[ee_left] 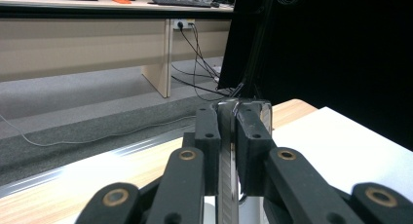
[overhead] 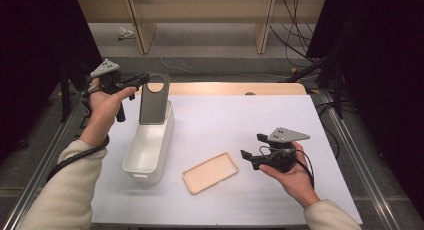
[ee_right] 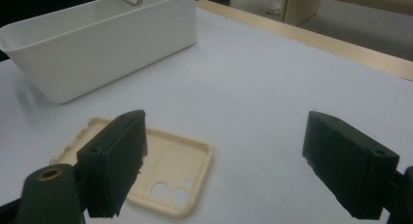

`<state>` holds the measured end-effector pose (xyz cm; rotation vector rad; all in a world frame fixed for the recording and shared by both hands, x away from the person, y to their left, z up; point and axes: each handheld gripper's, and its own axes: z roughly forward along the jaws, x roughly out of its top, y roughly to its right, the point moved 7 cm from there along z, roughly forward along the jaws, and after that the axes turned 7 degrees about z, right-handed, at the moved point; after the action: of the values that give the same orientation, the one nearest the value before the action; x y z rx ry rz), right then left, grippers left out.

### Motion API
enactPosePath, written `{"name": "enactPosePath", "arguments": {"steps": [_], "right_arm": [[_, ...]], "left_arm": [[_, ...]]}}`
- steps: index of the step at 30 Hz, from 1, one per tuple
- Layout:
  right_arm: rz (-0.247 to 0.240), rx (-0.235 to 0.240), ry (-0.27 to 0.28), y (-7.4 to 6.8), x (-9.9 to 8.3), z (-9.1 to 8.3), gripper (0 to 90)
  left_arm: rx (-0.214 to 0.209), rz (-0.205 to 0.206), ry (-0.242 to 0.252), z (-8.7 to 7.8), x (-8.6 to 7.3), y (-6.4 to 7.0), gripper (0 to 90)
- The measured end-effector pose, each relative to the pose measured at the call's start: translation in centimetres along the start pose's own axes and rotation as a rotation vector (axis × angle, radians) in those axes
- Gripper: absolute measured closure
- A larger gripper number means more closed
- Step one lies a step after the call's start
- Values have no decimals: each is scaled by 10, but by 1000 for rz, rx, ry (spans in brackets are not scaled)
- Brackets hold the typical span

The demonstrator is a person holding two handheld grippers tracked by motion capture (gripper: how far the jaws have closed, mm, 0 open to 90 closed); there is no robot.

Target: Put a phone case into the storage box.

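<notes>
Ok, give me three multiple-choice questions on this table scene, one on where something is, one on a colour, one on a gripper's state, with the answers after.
1. Where is the dark phone case?
A. Flat on the table beside the bin
B. Held upright over the far end of the white bin
C. Under the right gripper

2. What colour is the phone case lying on the table?
A. Beige
B. Blue
C. Red

3. How do the jaws of the right gripper stand?
A. Shut on the beige case
B. Shut on nothing
C. Open, with nothing between them

Answers:
1 B: the high view shows the left gripper holding it upright by its top edge above the bin.
2 A: both the high view and the right gripper view show it pale beige.
3 C: the right gripper view shows its jaws wide apart above the table.
</notes>
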<state>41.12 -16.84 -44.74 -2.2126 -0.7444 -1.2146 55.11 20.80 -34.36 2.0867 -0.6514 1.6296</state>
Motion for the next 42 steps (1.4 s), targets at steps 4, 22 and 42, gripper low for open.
{"name": "enactPosePath", "arguments": {"steps": [4, 22, 42], "right_arm": [[0, 0, 4, 0, 1, 0, 172], [1, 2, 5, 0, 1, -1, 173], [2, 4, 6, 0, 1, -1, 173]], "left_arm": [[8, 1, -9, 4, -1, -4, 810], [24, 6, -35, 19, -9, -16, 810], [35, 3, -57, 31, -19, -28, 810]]}}
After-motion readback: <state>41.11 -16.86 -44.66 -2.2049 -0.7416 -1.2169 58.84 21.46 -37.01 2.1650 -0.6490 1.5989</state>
